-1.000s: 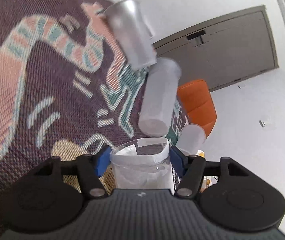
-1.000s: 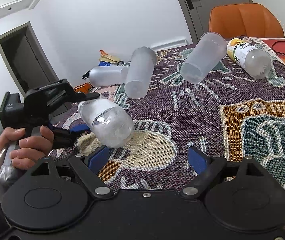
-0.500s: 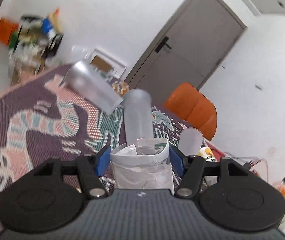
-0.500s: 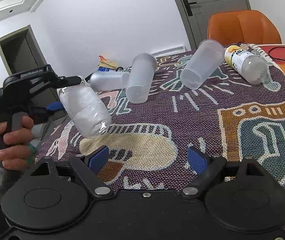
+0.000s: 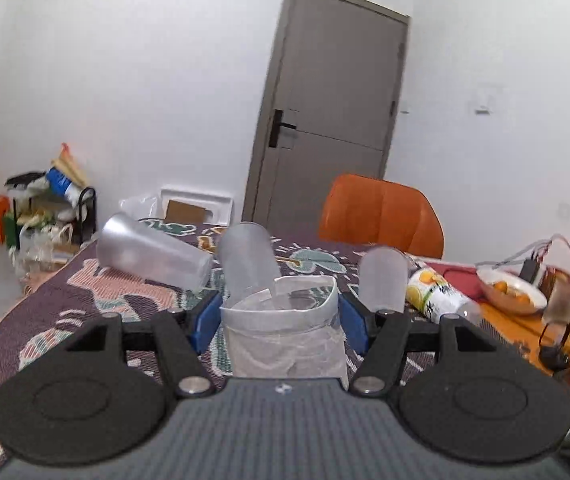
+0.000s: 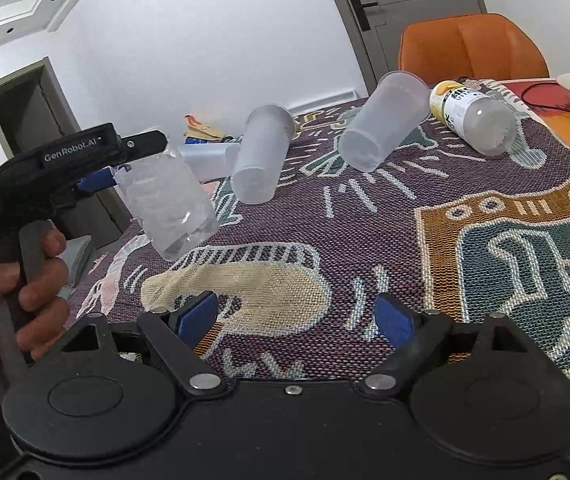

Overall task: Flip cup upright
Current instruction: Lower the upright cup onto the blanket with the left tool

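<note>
My left gripper (image 5: 278, 318) is shut on a clear crumpled plastic cup (image 5: 283, 330). The right wrist view shows that cup (image 6: 169, 206) held above the patterned cloth, its open end up at the gripper and its base low and tilted right. My right gripper (image 6: 295, 316) is open and empty, low over the cloth near the front. Three frosted cups lie on their sides further back: one at the left (image 5: 153, 256), one in the middle (image 6: 261, 162), one at the right (image 6: 383, 136).
A patterned woven cloth (image 6: 365, 232) covers the table. A juice bottle (image 6: 473, 120) lies at the back right. An orange chair (image 6: 471, 46) stands behind the table. A bowl of fruit (image 5: 511, 292) and cables sit at the far right.
My left gripper has turned with the cup, raising it from a sideways tilt to nearly upright, open end up. Its view swung from the cloth to the room. My right gripper stayed put.
</note>
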A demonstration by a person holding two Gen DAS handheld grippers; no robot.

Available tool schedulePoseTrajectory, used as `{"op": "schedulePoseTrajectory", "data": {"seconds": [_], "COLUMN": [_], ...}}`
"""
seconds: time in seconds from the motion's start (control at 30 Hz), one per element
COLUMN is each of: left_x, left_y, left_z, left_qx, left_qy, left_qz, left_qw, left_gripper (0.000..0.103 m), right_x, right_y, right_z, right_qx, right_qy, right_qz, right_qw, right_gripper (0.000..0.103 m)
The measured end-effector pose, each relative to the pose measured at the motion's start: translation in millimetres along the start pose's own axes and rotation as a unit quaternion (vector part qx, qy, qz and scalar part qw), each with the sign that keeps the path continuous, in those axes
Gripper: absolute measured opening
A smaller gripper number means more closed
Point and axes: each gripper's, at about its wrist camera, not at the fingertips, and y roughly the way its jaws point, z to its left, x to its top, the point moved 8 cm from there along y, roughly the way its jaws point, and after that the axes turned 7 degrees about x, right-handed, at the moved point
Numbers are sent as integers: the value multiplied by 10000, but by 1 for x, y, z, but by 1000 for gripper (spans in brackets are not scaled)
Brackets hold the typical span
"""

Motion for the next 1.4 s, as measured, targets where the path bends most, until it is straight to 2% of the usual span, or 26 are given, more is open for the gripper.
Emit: {"op": "schedulePoseTrajectory", "data": {"seconds": [0.23,0.47,0.5,0.57,0.67,0.97,1.07,1.2,1.4], "left_x": [-25,-32,-32,-32,-32,-21,-13,-5,3], "left_y": [10,0,0,1,-3,-22,-31,-45,-63], "left_z": [-18,-26,-26,-25,-24,-25,-20,-14,0], "left_qx": [-44,-76,-129,-202,-270,-448,-478,-446,-314], "left_qy": [438,751,739,632,492,334,152,76,83], "left_qz": [208,125,185,331,398,410,356,250,203], "left_qw": [9988,9971,9970,9972,9976,9976,9981,9987,9993], "left_gripper": [63,67,69,83,91,97,98,100,103], "right_x": [-3,-3,-3,-3,-2,-2,-1,1,4], "right_y": [1,0,-1,-2,-4,-14,-19,-24,-33], "right_z": [3,0,1,5,8,14,18,21,29], "right_qx": [-34,-60,-40,-6,-10,-8,2,-43,-51], "right_qy": [-176,-128,-135,-174,-214,-239,-287,-303,-353], "right_qz": [-27,-18,-25,-38,-51,-102,-142,-205,-279], "right_qw": [9998,9999,9999,9998,9998,9997,9995,9993,9990], "right_gripper": [86,86,86,87,87,91,95,103,103]}}
